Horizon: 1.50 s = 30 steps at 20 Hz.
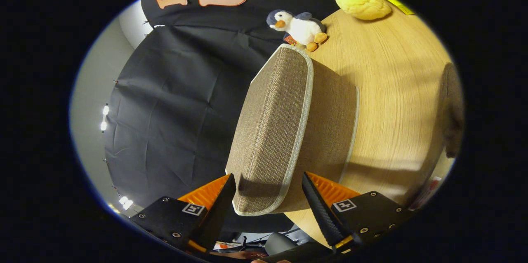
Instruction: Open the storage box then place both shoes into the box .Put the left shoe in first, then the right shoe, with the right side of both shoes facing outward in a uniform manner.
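Observation:
The storage box (330,131) is brown woven fabric with pale trim and stands on the wooden table (392,90); the whole scene looks rolled on its side. Its lid (268,131) faces the black cloth wall. The lid's near end lies between the fingers of my gripper (268,182), one finger against each side of it, so the gripper is shut on the lid. Beyond the box, at the table's far side, a dark grey-brown blurred shape (451,110) could be a shoe; I cannot tell for sure.
A plush penguin (298,27) sits on the table just beyond the box's far end. A yellow plush lump (362,2) lies further along the table edge. Black cloth (173,110) hangs on the lid side of the box.

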Tool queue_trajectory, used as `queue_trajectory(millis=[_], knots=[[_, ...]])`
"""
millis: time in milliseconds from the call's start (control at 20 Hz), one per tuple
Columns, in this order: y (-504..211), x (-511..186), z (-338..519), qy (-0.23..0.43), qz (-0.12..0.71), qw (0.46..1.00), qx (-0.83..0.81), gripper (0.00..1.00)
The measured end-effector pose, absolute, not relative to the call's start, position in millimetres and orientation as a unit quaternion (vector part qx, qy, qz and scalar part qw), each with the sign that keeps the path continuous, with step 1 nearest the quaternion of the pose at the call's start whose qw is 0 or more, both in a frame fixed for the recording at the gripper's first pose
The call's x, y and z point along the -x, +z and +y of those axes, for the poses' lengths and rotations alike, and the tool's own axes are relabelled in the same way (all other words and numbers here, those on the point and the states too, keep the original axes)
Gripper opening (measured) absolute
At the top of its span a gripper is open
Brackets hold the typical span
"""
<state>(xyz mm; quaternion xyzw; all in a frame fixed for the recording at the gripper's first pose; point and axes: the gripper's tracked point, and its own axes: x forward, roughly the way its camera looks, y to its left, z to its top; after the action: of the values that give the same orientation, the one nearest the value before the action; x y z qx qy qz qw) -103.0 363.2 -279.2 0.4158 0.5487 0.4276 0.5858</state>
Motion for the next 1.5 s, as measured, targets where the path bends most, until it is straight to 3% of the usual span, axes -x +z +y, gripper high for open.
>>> queue_trajectory(millis=[400, 700, 900, 950, 1150, 1350, 1500], knots=[[-262.6, 99.5, 364.8, 0.434, 0.535, 0.549, -0.474, 0.95], [-241.4, 88.8, 345.6, 0.427, 0.516, 0.527, -0.523, 0.8], [-208.7, 71.7, 340.3, 0.433, 0.47, 0.524, -0.562, 0.59], [-206.2, 72.7, 340.6, 0.435, 0.47, 0.526, -0.56, 0.5], [-183.6, 62.8, 356.0, 0.442, 0.46, 0.534, -0.555, 0.33], [-155.0, 51.8, 373.6, 0.454, 0.435, 0.562, -0.537, 0.22], [-134.2, 43.5, 389.0, 0.457, 0.423, 0.578, -0.527, 0.19]])
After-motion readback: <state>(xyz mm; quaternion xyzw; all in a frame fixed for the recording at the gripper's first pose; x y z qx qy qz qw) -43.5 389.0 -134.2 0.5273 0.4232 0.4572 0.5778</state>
